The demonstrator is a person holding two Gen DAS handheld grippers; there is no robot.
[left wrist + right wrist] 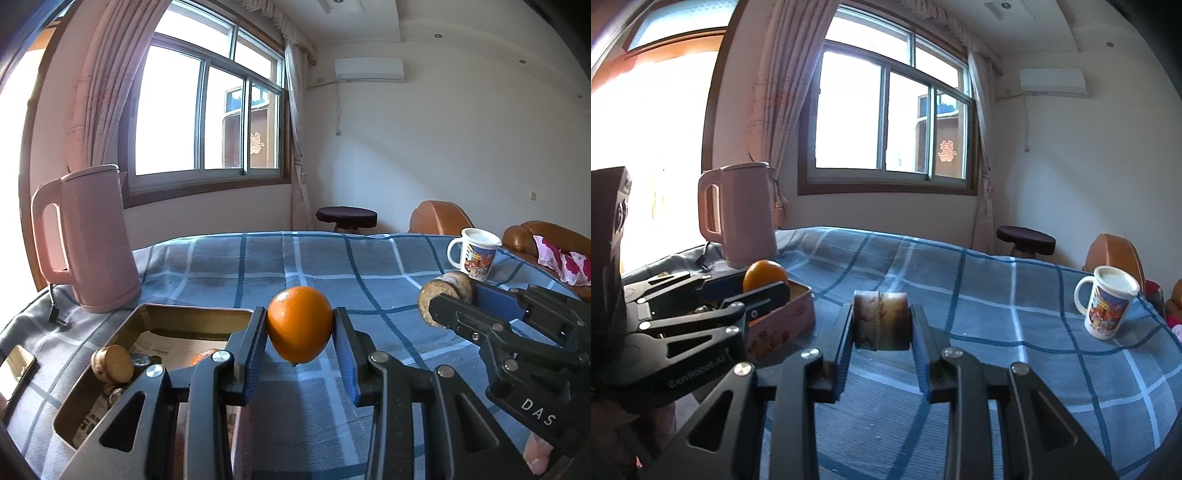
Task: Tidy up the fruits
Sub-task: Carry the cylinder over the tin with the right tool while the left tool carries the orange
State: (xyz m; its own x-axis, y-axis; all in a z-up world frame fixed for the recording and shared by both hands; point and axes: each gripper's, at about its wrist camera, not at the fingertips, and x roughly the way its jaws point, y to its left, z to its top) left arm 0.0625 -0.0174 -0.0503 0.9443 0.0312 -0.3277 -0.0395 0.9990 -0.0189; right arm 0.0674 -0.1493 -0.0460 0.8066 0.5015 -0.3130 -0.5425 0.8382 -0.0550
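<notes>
My left gripper (300, 328) is shut on an orange (299, 324) and holds it above the checked blue cloth, just right of an open tin box (147, 317). The box holds a cut brown cylinder piece (112, 363) and other small items. My right gripper (881, 321) is shut on a brown cylinder piece (881, 320), held above the cloth. In the left wrist view the right gripper (448, 302) and its piece (445, 291) sit to the right. In the right wrist view the left gripper (764, 286) holds the orange (764, 278) over the pink tin box (786, 325).
A pink kettle (88, 240) stands at the back left with its cord on the cloth. A printed mug (474, 253) stands at the back right. A phone (14, 369) lies at the left edge. A stool (345, 216) and brown sofa (439, 218) are beyond the table.
</notes>
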